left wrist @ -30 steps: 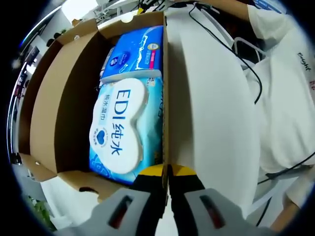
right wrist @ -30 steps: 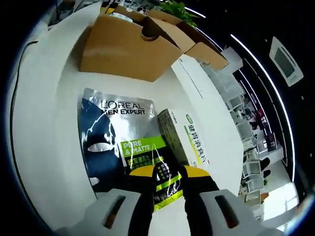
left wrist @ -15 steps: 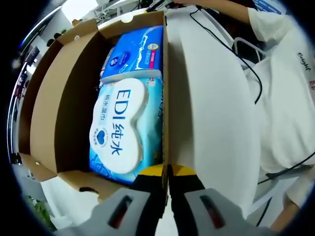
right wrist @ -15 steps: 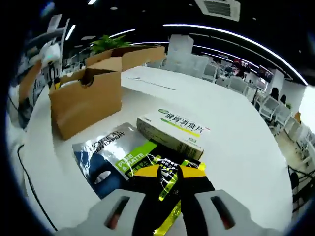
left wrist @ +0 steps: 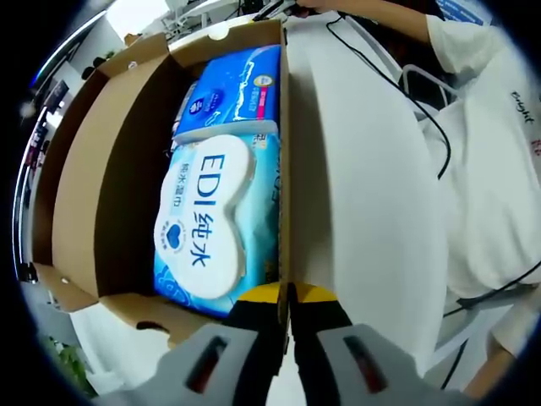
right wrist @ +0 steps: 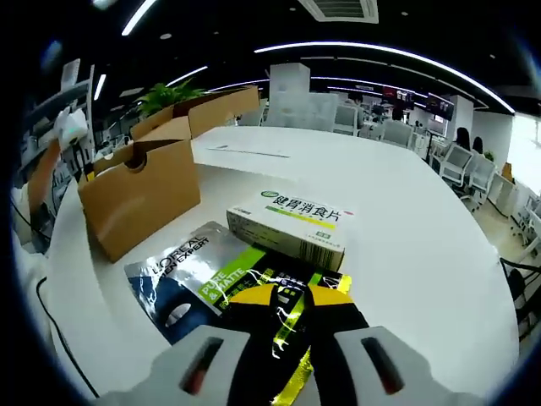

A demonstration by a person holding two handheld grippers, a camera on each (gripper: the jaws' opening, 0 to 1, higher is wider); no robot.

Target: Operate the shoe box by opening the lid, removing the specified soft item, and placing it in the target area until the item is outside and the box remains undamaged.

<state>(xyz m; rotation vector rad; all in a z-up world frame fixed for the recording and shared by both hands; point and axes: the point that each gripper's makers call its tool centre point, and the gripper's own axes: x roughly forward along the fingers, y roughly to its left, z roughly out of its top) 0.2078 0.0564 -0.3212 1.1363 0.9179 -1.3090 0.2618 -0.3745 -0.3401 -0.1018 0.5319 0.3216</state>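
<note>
in the left gripper view my left gripper (left wrist: 286,298) has its jaws pinched tight on the cardboard edge of the shoe box (left wrist: 93,194), right at the near end of the wall that runs away from me. just inside the box, past that edge, sits the edi wet wipes pack (left wrist: 211,220), lying flat with its white lid up. beyond it, further into the box, there's a blue tissue pack (left wrist: 228,93) touching the wipes pack. the box flaps are folded out, so it's open. on the other side of the box wall is the white table (left wrist: 355,186) with a black cable (left wrist: 397,76) lying on it, and a person's white shirt (left wrist: 490,152) at the far side.

in the right gripper view my right gripper (right wrist: 290,298) is closed on the corner of the l'oreal sachet (right wrist: 199,275), which lies on the table outside the box. a green-and-white carton (right wrist: 292,227) sits on the table just beyond the sachet, touching it. the box stands further off from the sachet.
</note>
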